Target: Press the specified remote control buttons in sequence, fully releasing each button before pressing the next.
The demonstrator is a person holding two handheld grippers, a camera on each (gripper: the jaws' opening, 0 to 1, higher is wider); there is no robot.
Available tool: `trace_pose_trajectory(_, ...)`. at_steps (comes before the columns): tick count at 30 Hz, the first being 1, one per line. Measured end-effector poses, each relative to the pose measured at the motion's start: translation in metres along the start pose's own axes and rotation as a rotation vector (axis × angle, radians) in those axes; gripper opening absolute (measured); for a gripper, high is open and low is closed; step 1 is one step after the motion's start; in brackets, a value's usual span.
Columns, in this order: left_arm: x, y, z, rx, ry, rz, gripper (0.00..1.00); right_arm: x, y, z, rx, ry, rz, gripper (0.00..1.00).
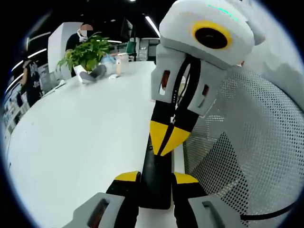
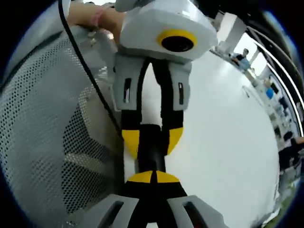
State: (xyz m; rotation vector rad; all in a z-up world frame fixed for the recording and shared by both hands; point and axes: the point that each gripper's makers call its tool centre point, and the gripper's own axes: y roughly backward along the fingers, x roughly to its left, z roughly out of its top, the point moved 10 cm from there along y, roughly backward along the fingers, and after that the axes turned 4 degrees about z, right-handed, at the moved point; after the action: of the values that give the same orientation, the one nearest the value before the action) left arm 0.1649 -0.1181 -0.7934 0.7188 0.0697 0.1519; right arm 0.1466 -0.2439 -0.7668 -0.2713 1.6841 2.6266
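On the white worktop [image 1: 71,142], a potted plant [image 1: 85,54] is seen far off at the left, and the black remote control [image 1: 156,175] is held near the worktop's edge, beside a white mesh chair back [image 1: 247,142]. In the left gripper view, the left gripper [image 1: 156,178] is clamped on the remote's near end. The right gripper [image 1: 167,137] is seen with its yellow tips closed together, touching the remote's top face.
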Motion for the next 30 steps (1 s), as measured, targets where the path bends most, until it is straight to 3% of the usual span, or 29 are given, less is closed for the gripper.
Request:
trace_pose_trajectory(6,-0.001,0.000,0.001,0.017,-0.035,0.007,0.24,-0.003,0.001,-0.004,-0.051,-0.140,-0.011,0.00)
trace_pose_trajectory(11,-0.001,0.000,0.001,0.023,-0.044,0.008,0.24,0.003,0.002,-0.008,-0.097,-0.119,-0.047,0.00)
trace_pose_trajectory(16,-0.001,0.000,0.001,0.018,-0.047,0.007,0.24,-0.001,0.002,-0.012,-0.143,-0.181,-0.020,0.00)
trace_pose_trajectory(26,-0.001,0.000,0.001,0.014,-0.046,0.006,0.24,-0.004,-0.001,-0.008,-0.150,-0.095,0.012,0.00)
trace_pose_trajectory(30,-0.001,0.000,0.001,0.014,-0.047,0.004,0.24,-0.011,-0.001,-0.009,-0.170,-0.107,0.092,0.00)
